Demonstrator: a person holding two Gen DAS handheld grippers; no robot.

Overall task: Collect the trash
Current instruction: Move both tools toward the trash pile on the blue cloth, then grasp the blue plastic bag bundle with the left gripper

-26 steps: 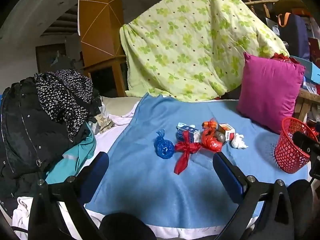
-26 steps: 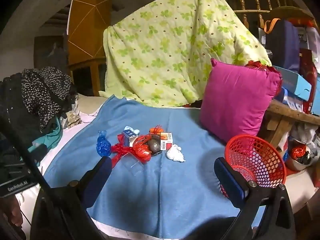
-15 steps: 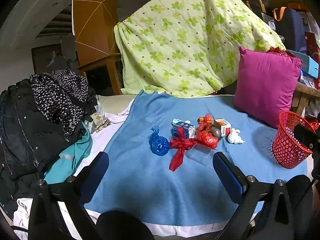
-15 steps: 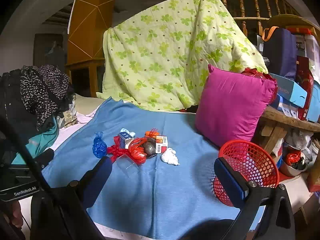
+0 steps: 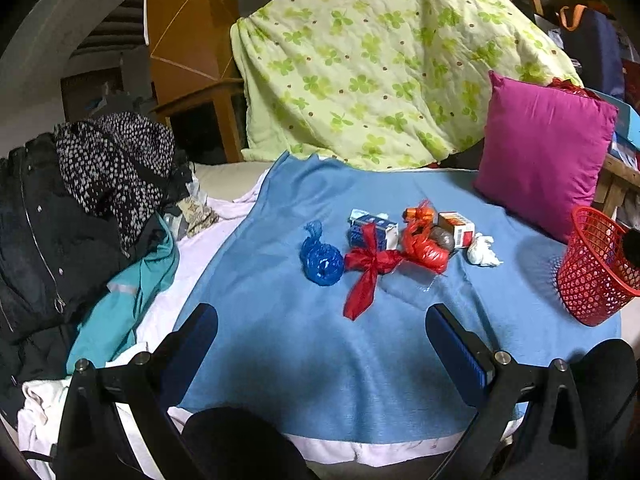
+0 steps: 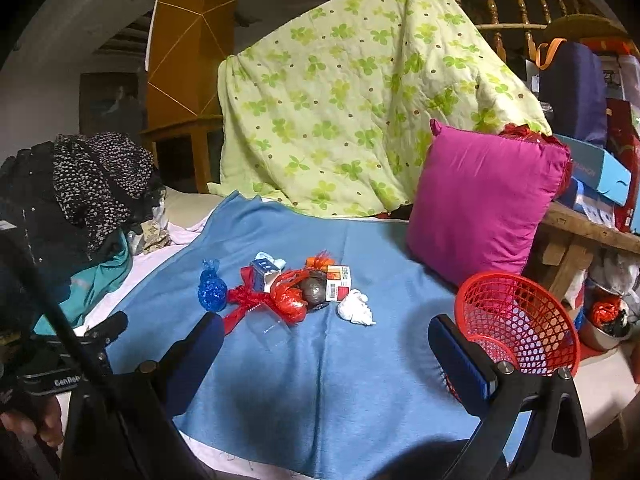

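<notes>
On bed, trash pile sits clustered mid blue blanket; red basket waits beside, ready to receive; left claw, right claw both gape empty, short of pile.

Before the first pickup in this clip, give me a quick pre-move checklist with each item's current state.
1. Left claw open, nothing between the fingers: ok.
2. Right claw open, nothing held: ok.
3. Trash pile in view on the blue blanket: ok.
4. Red basket upright, mouth unobstructed: ok.
5. White crumpled tissue lies apart from the pile, easy to reach: ok.
6. Basket stable at the blanket's edge: cannot tell.
</notes>
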